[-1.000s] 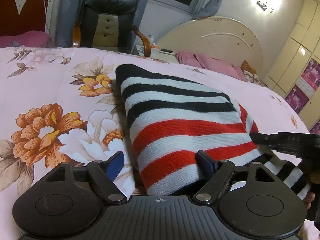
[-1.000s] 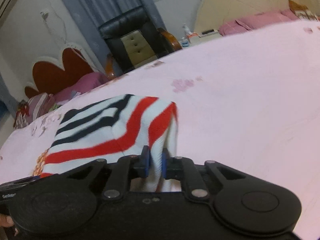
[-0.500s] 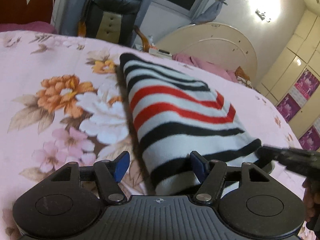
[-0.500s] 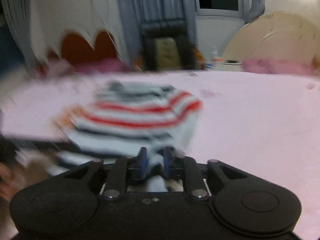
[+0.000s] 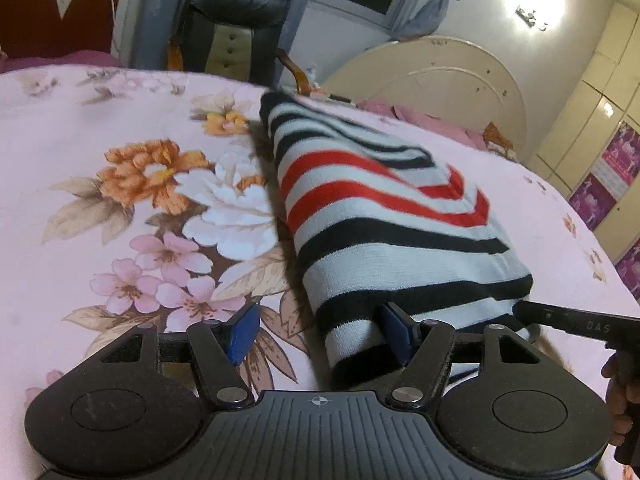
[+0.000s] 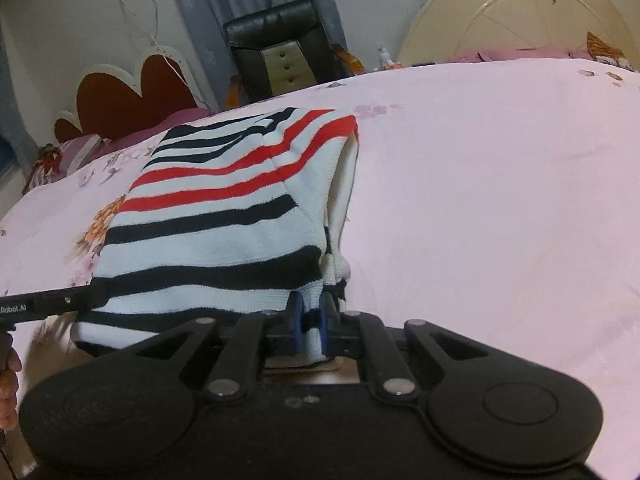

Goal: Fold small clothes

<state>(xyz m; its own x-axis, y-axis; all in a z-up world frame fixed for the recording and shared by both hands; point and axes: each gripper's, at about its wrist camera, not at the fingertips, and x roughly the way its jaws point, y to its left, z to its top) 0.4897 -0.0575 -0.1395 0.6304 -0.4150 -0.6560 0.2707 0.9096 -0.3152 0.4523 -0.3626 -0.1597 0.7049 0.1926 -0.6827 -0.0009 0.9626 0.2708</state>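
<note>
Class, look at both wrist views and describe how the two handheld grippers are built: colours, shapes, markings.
Both are matte black. The left gripper has a ribbed centre plate with a small crosshair mark, two round discs, silver pivot bolts and blue finger pads. The right gripper has the same discs, bolts and blue pads, with a smooth centre. White lettering marks each gripper's side where it shows in the other's view.

One striped sweater (image 5: pixel 384 216), two tongs (image 5: pixel 320 334) (image 6: pixel 309 322), one chair (image 6: pixel 280 52)

left gripper (image 5: pixel 320 332) spread wide, right gripper (image 6: pixel 309 322) seemingly clamped
</note>
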